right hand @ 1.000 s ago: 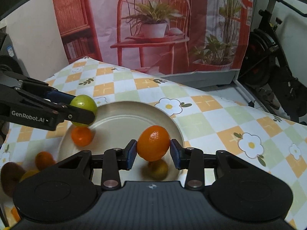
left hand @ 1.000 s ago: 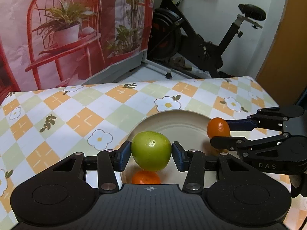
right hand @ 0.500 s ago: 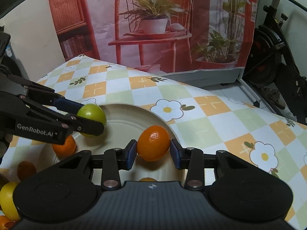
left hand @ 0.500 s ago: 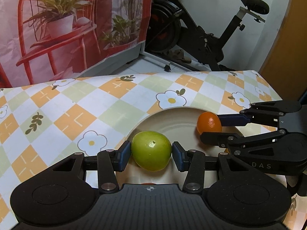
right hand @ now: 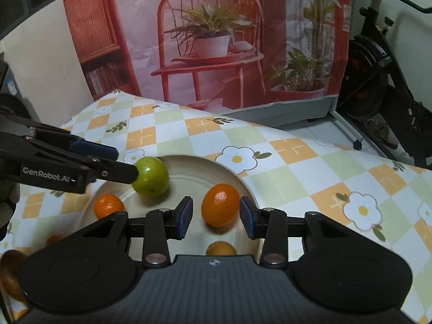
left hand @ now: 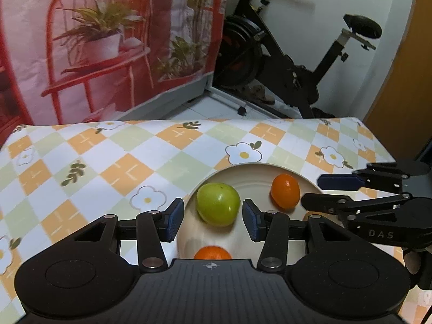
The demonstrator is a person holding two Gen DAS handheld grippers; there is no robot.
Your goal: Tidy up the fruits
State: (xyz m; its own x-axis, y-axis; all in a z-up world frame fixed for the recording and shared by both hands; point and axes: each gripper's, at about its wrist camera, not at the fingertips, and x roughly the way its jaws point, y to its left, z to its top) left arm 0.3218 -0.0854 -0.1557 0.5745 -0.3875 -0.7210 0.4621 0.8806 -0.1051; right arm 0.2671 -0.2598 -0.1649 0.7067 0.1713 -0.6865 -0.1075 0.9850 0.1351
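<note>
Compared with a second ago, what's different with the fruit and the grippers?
Both let go: the left gripper released the green fruit and the right gripper released the orange fruit; both now rest on the plate between open jaws. The other fruit stayed put.

My left gripper [left hand: 213,220]: matte black, ribbed housing, silver screws, blue pads, white "GenRobot.AI" lettering. My right gripper [right hand: 216,217] matches, marked "DAS".

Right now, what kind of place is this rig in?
Probably a room in a home, not a lab: an exercise bike by the wall, a printed backdrop of a chair and plants, and a flowered tablecloth under the fruit plate.
</note>
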